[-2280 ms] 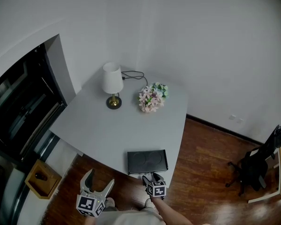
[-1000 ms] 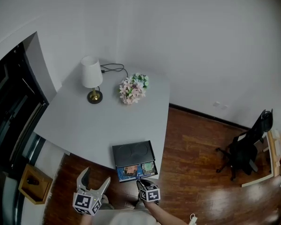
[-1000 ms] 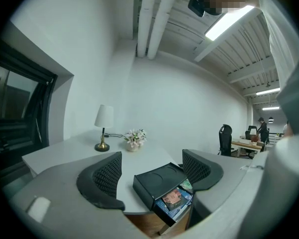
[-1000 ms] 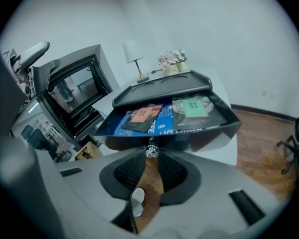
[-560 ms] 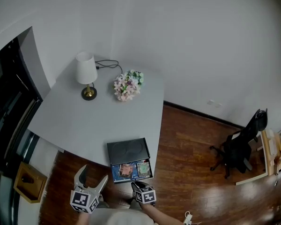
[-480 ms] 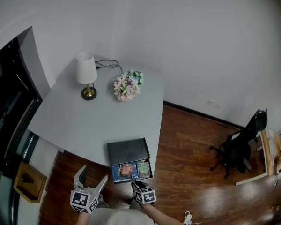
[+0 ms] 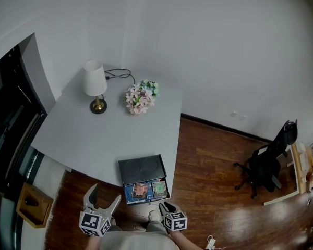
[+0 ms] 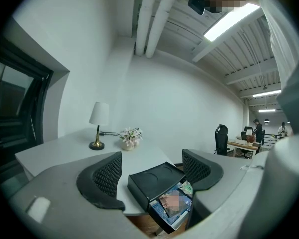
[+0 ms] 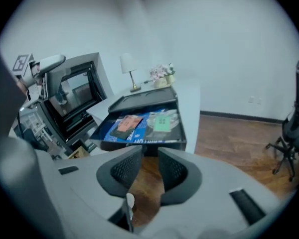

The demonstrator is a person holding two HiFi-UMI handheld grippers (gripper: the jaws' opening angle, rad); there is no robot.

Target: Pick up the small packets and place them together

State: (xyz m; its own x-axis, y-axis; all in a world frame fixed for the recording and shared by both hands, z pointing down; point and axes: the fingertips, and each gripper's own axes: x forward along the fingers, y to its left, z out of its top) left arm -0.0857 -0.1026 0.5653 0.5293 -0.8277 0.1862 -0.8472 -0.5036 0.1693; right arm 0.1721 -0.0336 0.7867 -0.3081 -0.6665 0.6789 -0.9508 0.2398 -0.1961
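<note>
Two grippers (image 7: 105,194) (image 7: 166,206), one lamp (image 7: 95,82), one bouquet (image 7: 141,95), one drawer box (image 7: 142,168).

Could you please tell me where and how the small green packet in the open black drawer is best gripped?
The small green packet lies flat in the pulled-out black drawer, close beside a blue packet on its left, so probably only an edge can be pinched. Its near edge looks freest: come down from above at the drawer's front.

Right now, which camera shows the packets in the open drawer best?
The right gripper view: the packets lie large, centred and unobstructed. The head view shows them tiny from above; the left gripper view shows them small, near the bottom edge.
</note>
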